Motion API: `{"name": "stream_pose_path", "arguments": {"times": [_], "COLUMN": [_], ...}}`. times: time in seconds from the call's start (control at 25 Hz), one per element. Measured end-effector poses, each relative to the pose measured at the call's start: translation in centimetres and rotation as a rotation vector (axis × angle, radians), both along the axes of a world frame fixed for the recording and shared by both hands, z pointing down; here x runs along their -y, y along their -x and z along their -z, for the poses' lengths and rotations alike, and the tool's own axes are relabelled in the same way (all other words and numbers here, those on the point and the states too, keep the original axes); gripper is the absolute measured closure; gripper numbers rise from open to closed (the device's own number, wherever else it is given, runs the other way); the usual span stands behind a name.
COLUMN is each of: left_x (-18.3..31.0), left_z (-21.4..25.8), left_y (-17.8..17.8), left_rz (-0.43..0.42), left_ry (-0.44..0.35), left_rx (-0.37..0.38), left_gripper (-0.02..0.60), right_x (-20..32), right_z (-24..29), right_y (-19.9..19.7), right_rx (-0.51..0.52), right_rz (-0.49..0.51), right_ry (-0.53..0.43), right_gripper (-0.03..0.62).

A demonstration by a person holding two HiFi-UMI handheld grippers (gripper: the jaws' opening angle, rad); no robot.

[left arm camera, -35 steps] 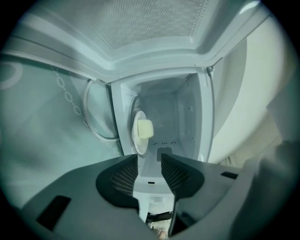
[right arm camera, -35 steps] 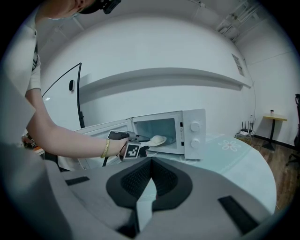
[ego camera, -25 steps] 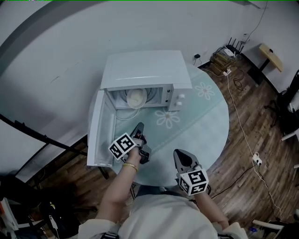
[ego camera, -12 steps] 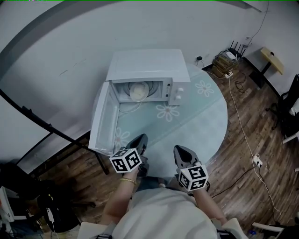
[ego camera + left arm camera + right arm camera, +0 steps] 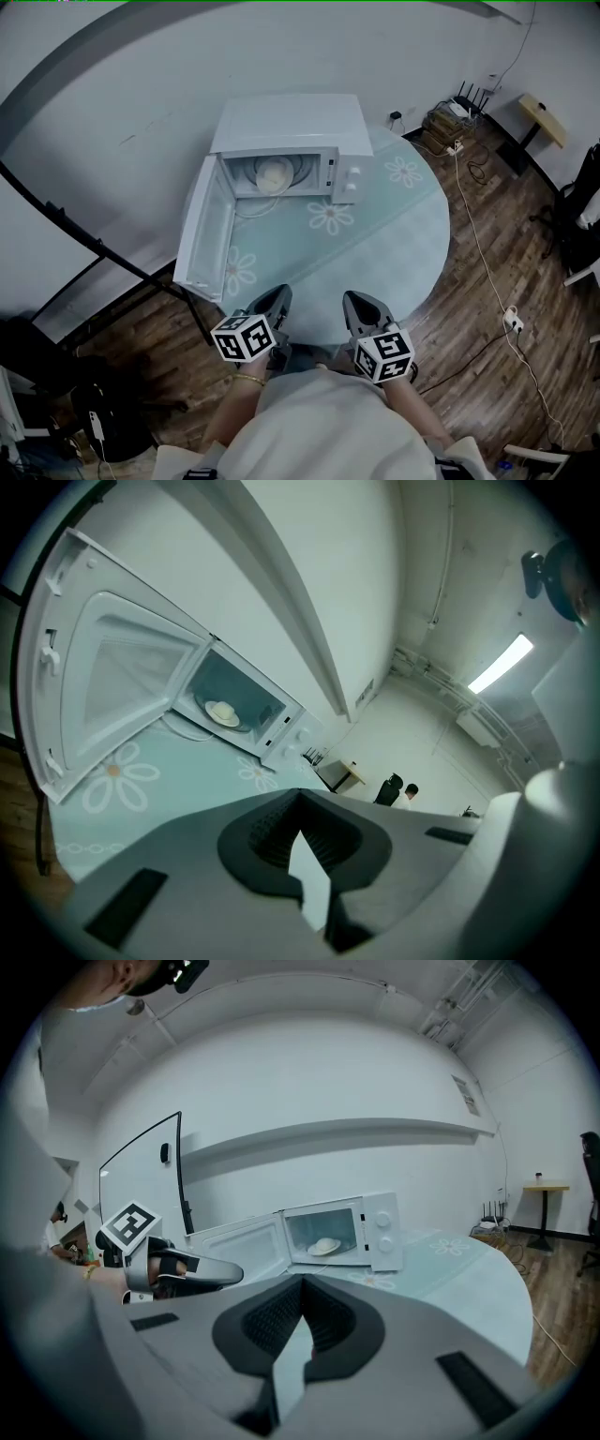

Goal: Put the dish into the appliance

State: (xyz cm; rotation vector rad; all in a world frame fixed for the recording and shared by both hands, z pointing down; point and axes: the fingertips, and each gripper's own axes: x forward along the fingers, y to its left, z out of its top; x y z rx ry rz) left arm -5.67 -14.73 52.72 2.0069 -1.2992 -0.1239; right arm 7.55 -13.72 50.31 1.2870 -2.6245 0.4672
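At the far left, the white microwave's door [image 5: 201,232] stood swung wide open, hanging past the edge of the round pale-green glass table with daisy prints [image 5: 398,234]. Just right of it I had the left gripper [image 5: 277,294] drawn in close to my body at the table's near edge. My forearm was tucked under my chest, and the gripper's nose pointed forward and slightly down toward the oven. Its jaws were pressed together with nothing between them, and its marker cube sat tilted to one side.

Further back, the boxy white microwave oven [image 5: 291,129] sat at the far side of the table against the wall. The shallow white dish with a pale mound on it [image 5: 273,174] lay inside the cavity, on the round turntable, well apart from both grippers.

To the right, I held the right gripper [image 5: 356,302] level with the left and near it, aimed the same way. Its jaws were closed too, gripping nothing.
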Motion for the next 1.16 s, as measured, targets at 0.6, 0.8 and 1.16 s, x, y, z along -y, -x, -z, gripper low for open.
{"name": "stream_pose_path", "arguments": {"times": [0.6,0.8,1.16], "left_x": [-1.2,-1.0,-0.8], "left_z": [0.3,0.5,0.2], "left_y": [-0.8,-1.3,-1.6], "left_rz": [0.009,0.004,0.005], "left_ry": [-0.001,-0.004,0.009], "left_rx": [-0.038,-0.046,-0.079], "left_gripper": [0.572,0.572,0.572], "right_x": [-1.4,-1.3,-1.2], "right_z": [-0.1,-0.3,-0.8], "right_y": [-0.5,-1.0,-1.3], "right_rx": [-0.015,-0.012,-0.012], "right_rz": [0.023,0.009,0.0], "right_ry": [-0.013,-0.007,0.009], "right_gripper": [0.589,0.589,0.589]}}
